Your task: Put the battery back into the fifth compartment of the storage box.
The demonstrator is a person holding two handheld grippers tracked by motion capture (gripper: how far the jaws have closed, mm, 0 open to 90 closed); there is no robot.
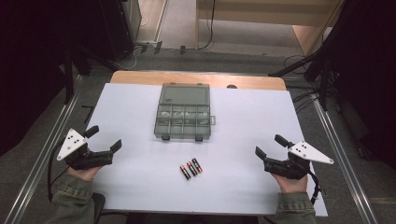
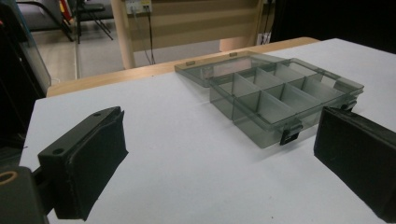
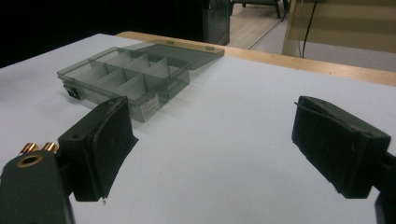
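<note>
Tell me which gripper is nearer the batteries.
Right, narrowly. The batteries lie between both: right gripper off their right, left gripper farther off their left.

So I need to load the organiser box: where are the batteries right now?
In the high view the batteries lie on the white table, just in front of the open organiser box, midway between both grippers.
</note>
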